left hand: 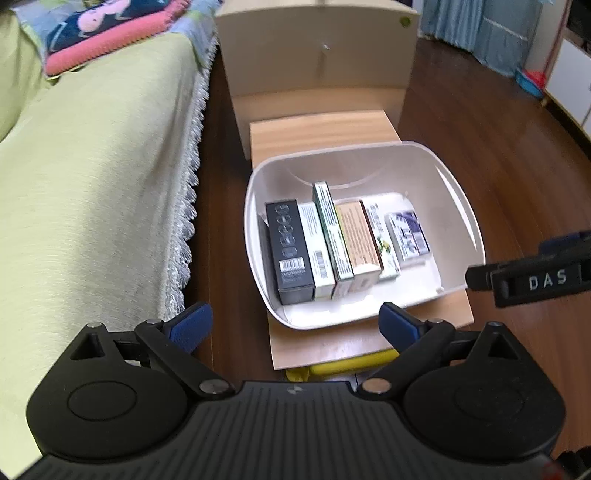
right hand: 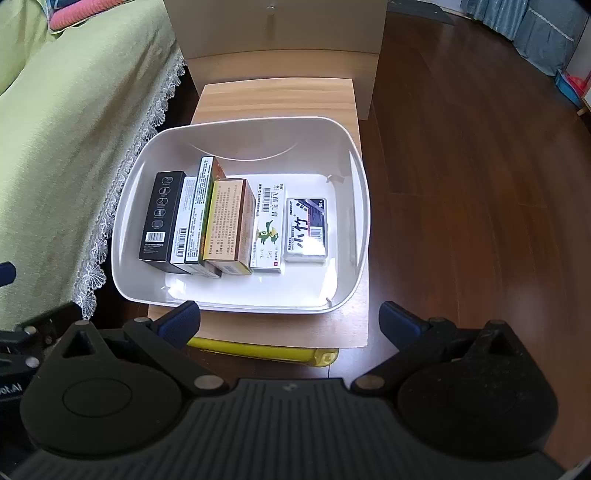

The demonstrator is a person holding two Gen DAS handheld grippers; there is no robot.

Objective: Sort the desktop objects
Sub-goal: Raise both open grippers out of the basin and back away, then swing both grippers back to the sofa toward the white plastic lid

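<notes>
A white plastic bin (left hand: pixel 458 206) (right hand: pixel 358 177) stands on a small wooden table (left hand: pixel 317 129) (right hand: pixel 273 92). Inside it, several boxes lie side by side in a row: a black box (left hand: pixel 290 251) (right hand: pixel 160 218) at the left, an orange-tan box (left hand: pixel 358 236) (right hand: pixel 227 221) in the middle, a white box with a green print (right hand: pixel 267 225), and a small purple-and-white pack (left hand: pixel 408 232) (right hand: pixel 306 229) at the right. My left gripper (left hand: pixel 295 325) hangs open near the bin's near edge, with nothing between its fingers. My right gripper (right hand: pixel 290 323) is open too, just in front of the bin.
A bed with a green cover and lace trim (left hand: pixel 92 177) (right hand: pixel 66 129) runs along the left. A cream cabinet (left hand: pixel 314 51) (right hand: pixel 273 26) stands behind the table. A yellow object (left hand: pixel 343 363) (right hand: pixel 258 349) lies under the table's near edge. Dark wooden floor (right hand: pixel 480 166) spreads to the right.
</notes>
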